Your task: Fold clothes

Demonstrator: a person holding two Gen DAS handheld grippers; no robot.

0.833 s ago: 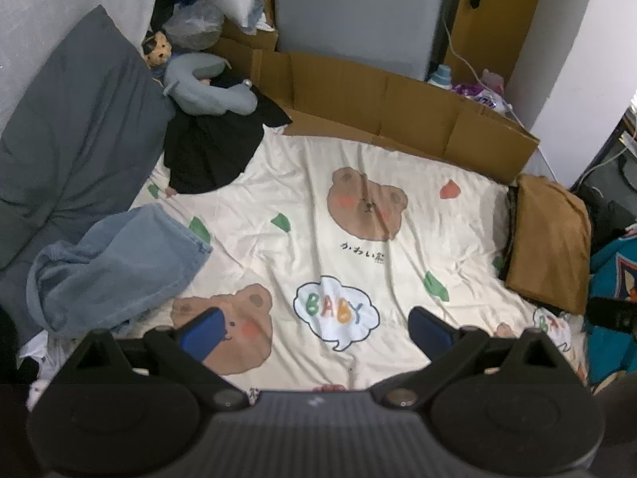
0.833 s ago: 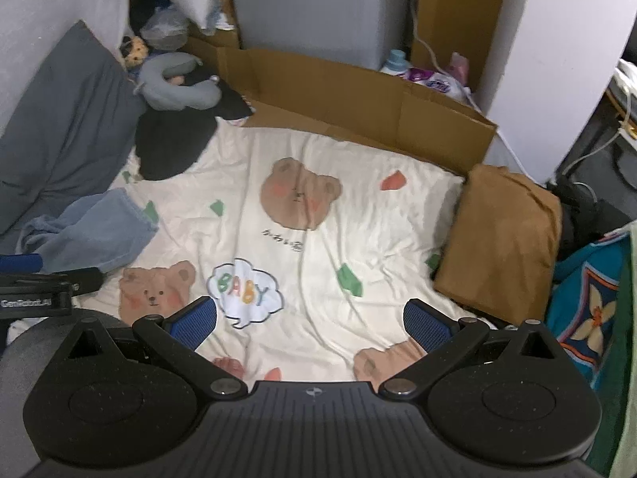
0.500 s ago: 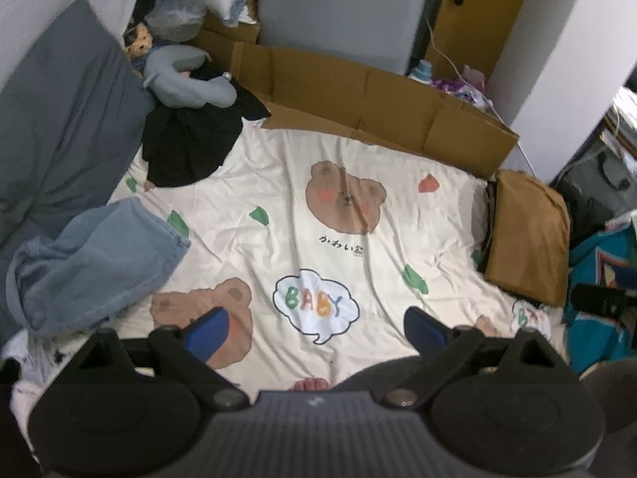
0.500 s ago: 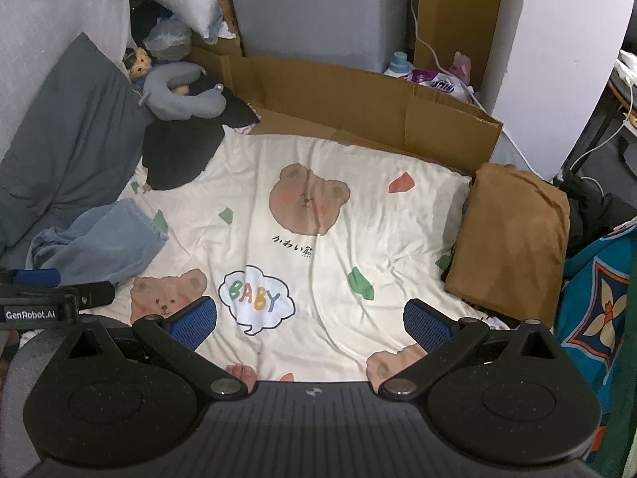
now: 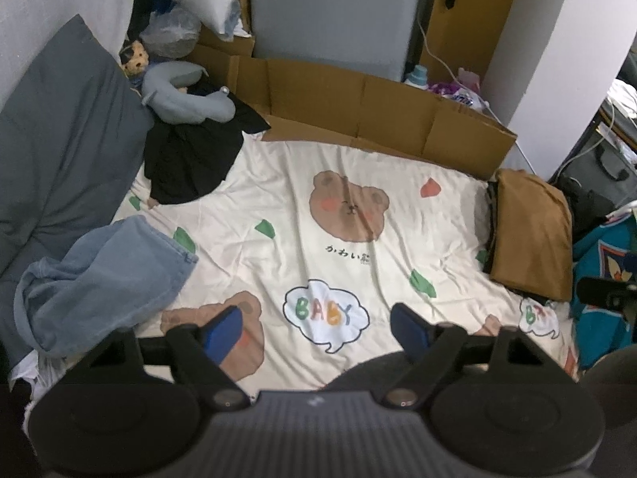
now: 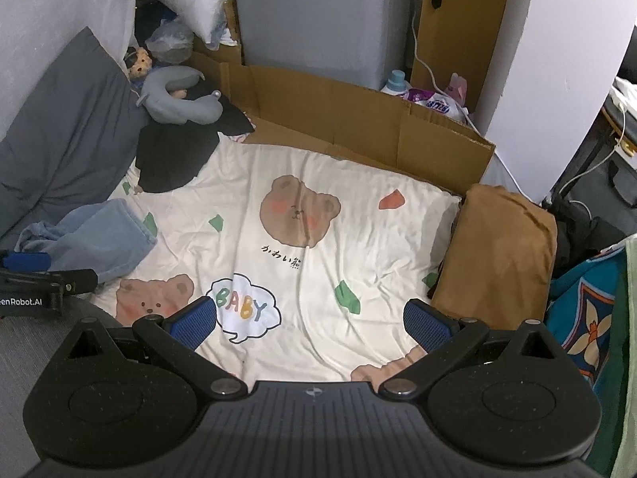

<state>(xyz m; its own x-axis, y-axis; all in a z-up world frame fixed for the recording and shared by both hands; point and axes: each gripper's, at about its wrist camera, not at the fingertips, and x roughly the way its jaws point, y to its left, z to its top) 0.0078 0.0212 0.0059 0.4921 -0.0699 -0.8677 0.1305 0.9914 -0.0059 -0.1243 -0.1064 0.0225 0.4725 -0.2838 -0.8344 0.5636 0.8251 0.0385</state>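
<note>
Both grippers hover above the cream bear-print bedsheet (image 5: 358, 207). Left gripper (image 5: 316, 328): jaws spread wide, nothing between them. Right gripper (image 6: 310, 318): jaws fully apart, empty. Crumpled light-blue denim jeans (image 5: 99, 275) lie at the sheet's left edge; a rumpled black garment (image 5: 191, 159) far left; a folded tan-brown garment (image 6: 497, 255) at the right edge.

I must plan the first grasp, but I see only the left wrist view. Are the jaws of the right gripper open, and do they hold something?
Observer: The right gripper is open; only the bear sheet shows between its jaws.
Operator: How does my left gripper stand to the jeans?
Observer: In the right wrist view, the left gripper shows in front of the near end of the blue jeans; whether it touches them, I cannot tell.
</note>
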